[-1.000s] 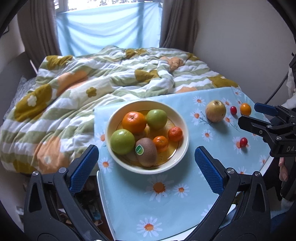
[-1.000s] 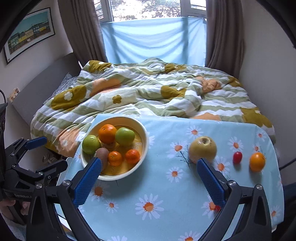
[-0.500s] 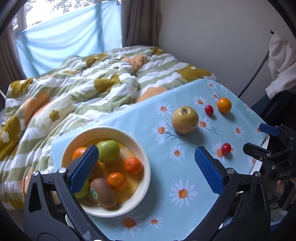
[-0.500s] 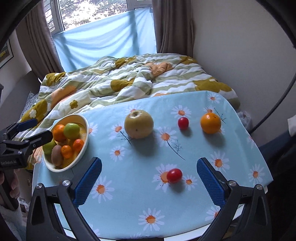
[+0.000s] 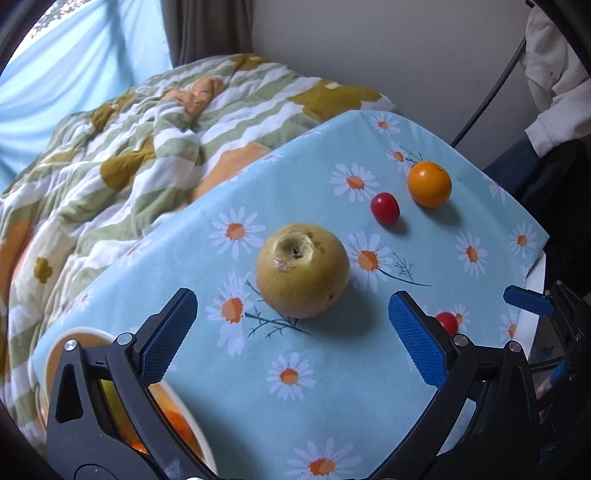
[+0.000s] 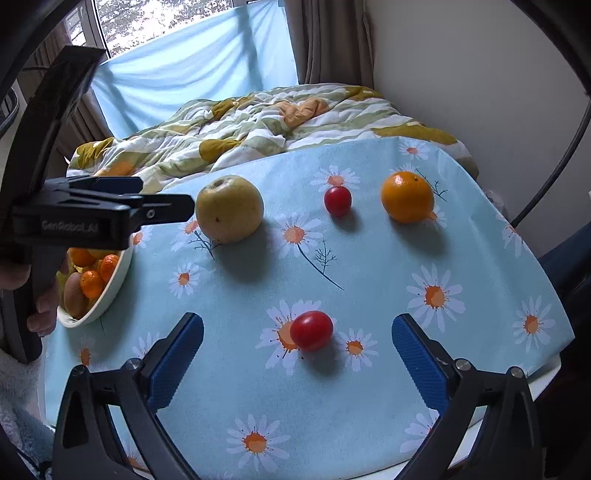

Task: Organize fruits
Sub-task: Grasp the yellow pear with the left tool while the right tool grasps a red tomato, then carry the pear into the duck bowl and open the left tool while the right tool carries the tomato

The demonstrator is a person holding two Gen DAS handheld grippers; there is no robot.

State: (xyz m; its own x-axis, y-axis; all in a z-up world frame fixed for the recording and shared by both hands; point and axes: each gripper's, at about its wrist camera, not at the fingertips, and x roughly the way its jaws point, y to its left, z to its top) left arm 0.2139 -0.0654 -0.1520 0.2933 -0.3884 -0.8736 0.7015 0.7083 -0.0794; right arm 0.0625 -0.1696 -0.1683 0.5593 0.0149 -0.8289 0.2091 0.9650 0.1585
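Both grippers have swung rightward off the fruit bowl (image 6: 110,291). Left gripper (image 5: 291,339), jaws wide and empty, faces the pear (image 5: 303,269); right gripper (image 6: 297,360), jaws just narrowing yet wide, frames a cherry tomato (image 6: 311,330) on the daisy-clothed bench (image 6: 369,406) beside the bed (image 6: 258,122).

I am in a bedroom at home: a bed with a rumpled flower-patterned quilt (image 6: 258,122) lies just beyond my small table, which wears a daisy-print cloth (image 6: 369,280). Curtains (image 6: 332,40) frame a window (image 6: 147,22), and a pale garment (image 5: 554,81) hangs by the wall.
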